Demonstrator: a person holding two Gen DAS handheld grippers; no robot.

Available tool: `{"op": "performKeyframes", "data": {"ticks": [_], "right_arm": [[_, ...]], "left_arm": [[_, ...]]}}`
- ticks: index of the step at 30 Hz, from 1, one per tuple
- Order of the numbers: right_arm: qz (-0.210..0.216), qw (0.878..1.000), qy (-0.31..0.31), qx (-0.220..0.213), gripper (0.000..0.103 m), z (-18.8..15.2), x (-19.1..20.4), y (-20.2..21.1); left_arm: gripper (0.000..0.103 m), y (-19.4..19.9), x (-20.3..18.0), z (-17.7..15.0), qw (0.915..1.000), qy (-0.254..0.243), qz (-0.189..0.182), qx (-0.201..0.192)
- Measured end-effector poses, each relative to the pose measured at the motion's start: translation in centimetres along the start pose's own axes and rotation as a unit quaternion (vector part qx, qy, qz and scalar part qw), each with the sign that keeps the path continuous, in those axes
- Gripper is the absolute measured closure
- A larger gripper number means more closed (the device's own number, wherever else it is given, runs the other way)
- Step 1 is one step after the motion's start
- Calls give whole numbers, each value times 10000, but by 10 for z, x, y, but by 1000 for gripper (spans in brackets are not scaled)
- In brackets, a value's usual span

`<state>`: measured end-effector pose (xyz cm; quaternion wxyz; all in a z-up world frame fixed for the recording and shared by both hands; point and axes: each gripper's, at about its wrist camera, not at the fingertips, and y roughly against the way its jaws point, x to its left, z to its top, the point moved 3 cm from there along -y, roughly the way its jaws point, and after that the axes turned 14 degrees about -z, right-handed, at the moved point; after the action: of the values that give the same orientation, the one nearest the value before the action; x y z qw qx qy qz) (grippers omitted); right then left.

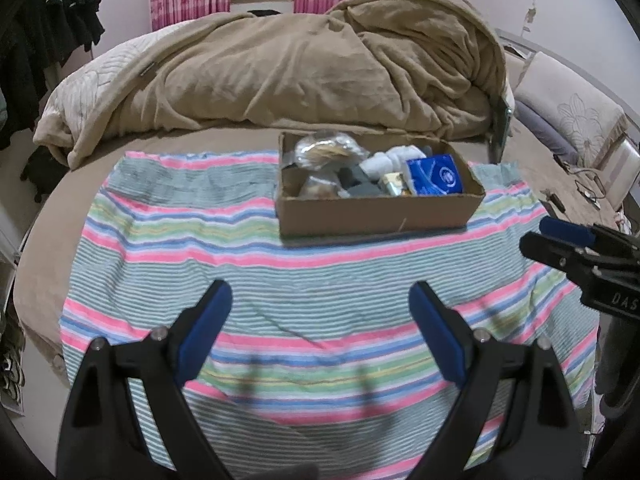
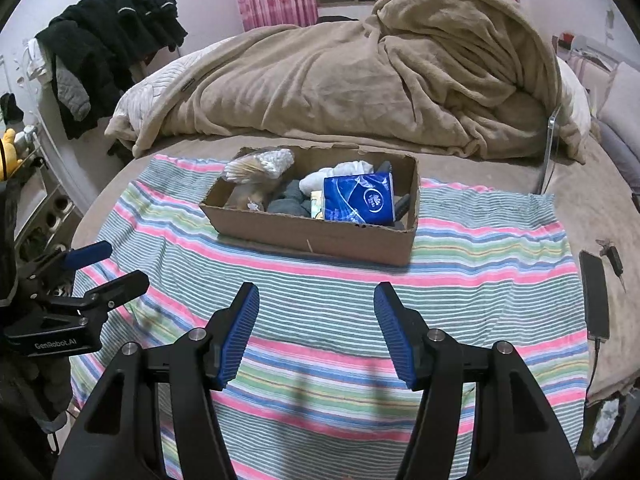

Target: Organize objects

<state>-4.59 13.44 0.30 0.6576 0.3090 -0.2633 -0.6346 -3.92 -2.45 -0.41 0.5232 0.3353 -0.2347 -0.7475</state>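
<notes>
two claws hover above a striped towel (image 1: 304, 240) spread on a bed, both released and holding nothing. the left claw (image 1: 320, 300) has its blue pads spread wide; the right claw (image 2: 316, 300) is parted less wide, also empty, and both tilt down toward the cloth. just beyond them a cardboard box (image 2: 320, 240) sits on the towel's far half, already holding the loose things: a blue tissue pack (image 2: 358, 200), white and grey rolled cloths, a clear bag of cotton swabs (image 2: 260, 166). nothing loose lies on the towel, so the sorting looks nearly finished. behind the box a rumpled tan blanket (image 1: 300, 72) is heaped. a phone (image 2: 596, 296) on a cable lies off the towel's right edge. nothing blocks the way to the box.
</notes>
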Motion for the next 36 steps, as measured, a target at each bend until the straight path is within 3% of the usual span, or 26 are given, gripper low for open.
{"op": "performKeyframes", "data": {"ticks": [36], "right_arm": [[-76, 10000, -6, 30, 40, 5, -9, -12]], "left_arm": [[12, -9, -1, 7, 10000, 26, -4, 22]]}}
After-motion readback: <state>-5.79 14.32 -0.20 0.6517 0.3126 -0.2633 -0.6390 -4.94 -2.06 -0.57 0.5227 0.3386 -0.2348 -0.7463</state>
